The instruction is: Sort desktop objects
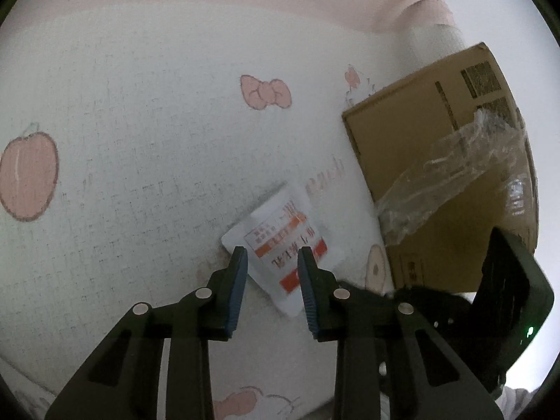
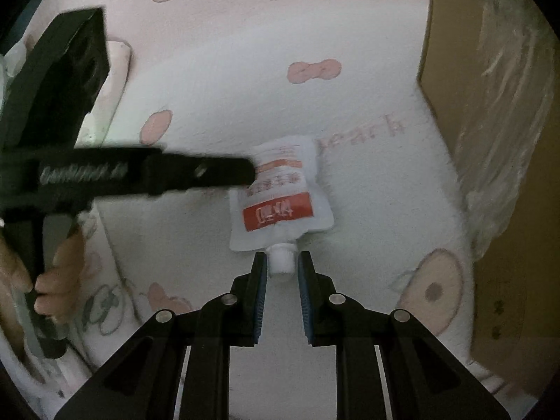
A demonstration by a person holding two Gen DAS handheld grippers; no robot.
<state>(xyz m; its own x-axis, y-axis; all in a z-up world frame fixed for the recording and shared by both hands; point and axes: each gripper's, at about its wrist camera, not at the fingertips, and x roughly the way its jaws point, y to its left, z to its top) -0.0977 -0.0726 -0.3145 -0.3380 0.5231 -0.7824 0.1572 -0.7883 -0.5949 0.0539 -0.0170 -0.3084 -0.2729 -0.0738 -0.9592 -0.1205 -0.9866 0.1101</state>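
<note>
A white pouch [image 1: 276, 238] with red and orange print lies flat on the patterned cloth, and the right wrist view shows the pouch [image 2: 280, 189] with its white screw cap [image 2: 280, 262] pointing toward me. My right gripper [image 2: 281, 255] is shut on that cap, one blue pad on each side. My left gripper [image 1: 272, 255] stands part open just over the pouch, which is wider than the gap, and its pads do not visibly press on it. In the right wrist view one left fingertip [image 2: 245, 171] reaches the pouch's far end. The cap is hidden in the left wrist view.
A brown cardboard box [image 1: 437, 140] with crumpled clear film [image 1: 455, 168] stands to the right of the pouch, and the box [image 2: 448, 52] fills the right edge of the right wrist view. A hand [image 2: 52, 280] holds the left gripper's handle. The white cloth [image 1: 140, 140] carries pink prints.
</note>
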